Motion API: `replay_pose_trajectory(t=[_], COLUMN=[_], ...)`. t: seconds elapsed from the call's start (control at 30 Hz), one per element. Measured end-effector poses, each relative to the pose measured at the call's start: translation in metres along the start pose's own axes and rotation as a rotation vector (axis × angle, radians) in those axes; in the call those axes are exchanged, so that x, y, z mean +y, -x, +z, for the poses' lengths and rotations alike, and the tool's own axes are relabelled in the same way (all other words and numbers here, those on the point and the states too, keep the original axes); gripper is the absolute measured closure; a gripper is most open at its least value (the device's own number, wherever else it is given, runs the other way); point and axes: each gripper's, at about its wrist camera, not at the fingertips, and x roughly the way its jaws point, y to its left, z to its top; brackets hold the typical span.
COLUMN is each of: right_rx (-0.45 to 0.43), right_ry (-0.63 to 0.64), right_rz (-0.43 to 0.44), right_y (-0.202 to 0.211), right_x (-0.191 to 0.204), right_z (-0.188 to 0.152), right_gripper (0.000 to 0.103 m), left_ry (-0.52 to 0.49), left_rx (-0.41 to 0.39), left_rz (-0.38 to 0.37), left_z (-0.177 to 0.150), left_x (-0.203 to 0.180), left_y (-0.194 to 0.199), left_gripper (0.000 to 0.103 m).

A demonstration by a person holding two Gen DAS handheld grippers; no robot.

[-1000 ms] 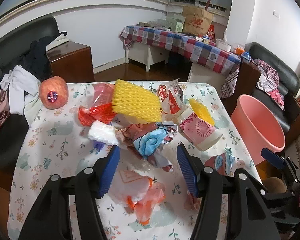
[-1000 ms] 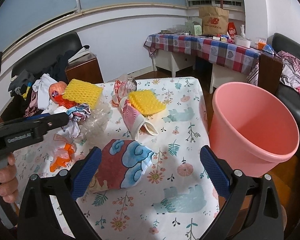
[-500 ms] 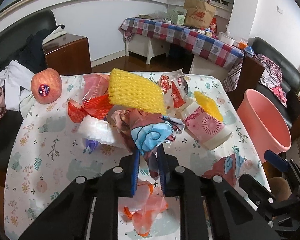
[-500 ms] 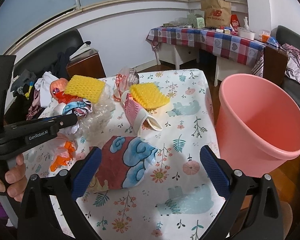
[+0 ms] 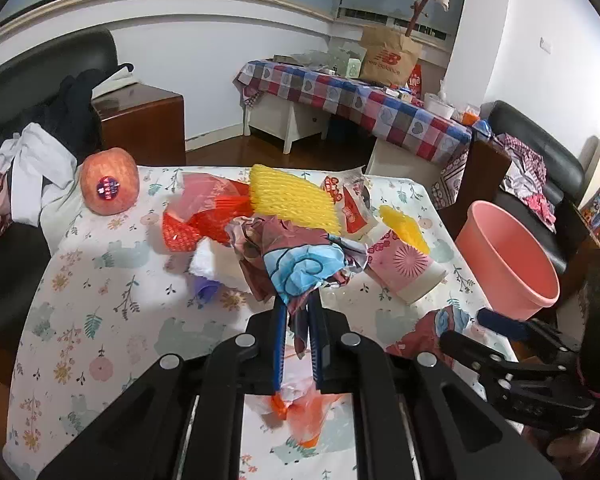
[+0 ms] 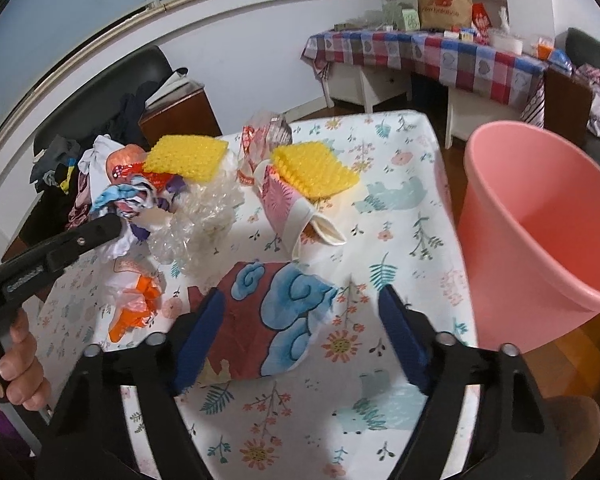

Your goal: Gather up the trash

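Angled down over the floral table (image 6: 400, 184), the left gripper (image 5: 297, 322) pinches a crumpled wrapper (image 5: 300, 264); the right gripper (image 6: 300, 336), jaws closing, straddles a second cloud-print wrapper (image 6: 276, 320), pads not yet pressing. Two yellow foam nets (image 6: 184, 156) (image 6: 316, 168); one pink bin (image 6: 540, 232) beside.

Your left wrist camera sits just behind the left gripper (image 5: 296, 340) and looks down at a slant across the table (image 5: 100, 280), close to the trash heap, with the window wall and the checked side table (image 5: 360, 100) far beyond. Your right wrist camera rides behind the right gripper (image 6: 300, 336), tilted down likewise, near the table's corner beside the pink bucket (image 6: 540, 220). Both views share the flowered tabletop, the two yellow foam nets (image 5: 288, 200), the bucket and the back wall. Each also catches the other: the right gripper shows at the left view's lower right edge, the left gripper at the right view's left edge.
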Motion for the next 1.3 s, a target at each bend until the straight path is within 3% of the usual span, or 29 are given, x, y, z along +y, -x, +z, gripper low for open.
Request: replay_pose_trajectory(t=[0.17,0.3,0.37,0.67,1.0,1.3], right_rx=[0.041,0.033,0.014,-0.123,-0.239,-0.260], right_ry=[-0.011,0.006,0.011,-0.008,-0.097,-0.178], right_rz=[0.054,0.075,0.083,0.066,-0.137,-0.304], right_y=[-0.006,-0.002,0.003,0.046,0.086,0.092], right_x=[0.001,0.006,0.008,-0.009,-0.074,-0.127], right_z=[-0.003,-0.004,-0.004,0.017,0.036,0.037], right_gripper=[0.071,0.080,0.090,0.091,0.091,0.091], left_ry=[0.005,-0.003,-0.008,-0.057,-0.166,-0.286], left_rx=[-0.011,-0.017,-0.021,-0.068,-0.103,-0.103], left_rz=[0.000,0.001,0.002,-0.007,-0.109,-0.200], left_z=[-0.001,-0.001,-0.001,0.013,0.035,0.047], left_x=[0.003,-0.001,-0.003,-0.028,-0.098,-0.183], left_y=[0.006,0.009,0.009,0.022,0.021,0.005], left_gripper=[0.094,0.094,0.094,0.094,0.094,0.094])
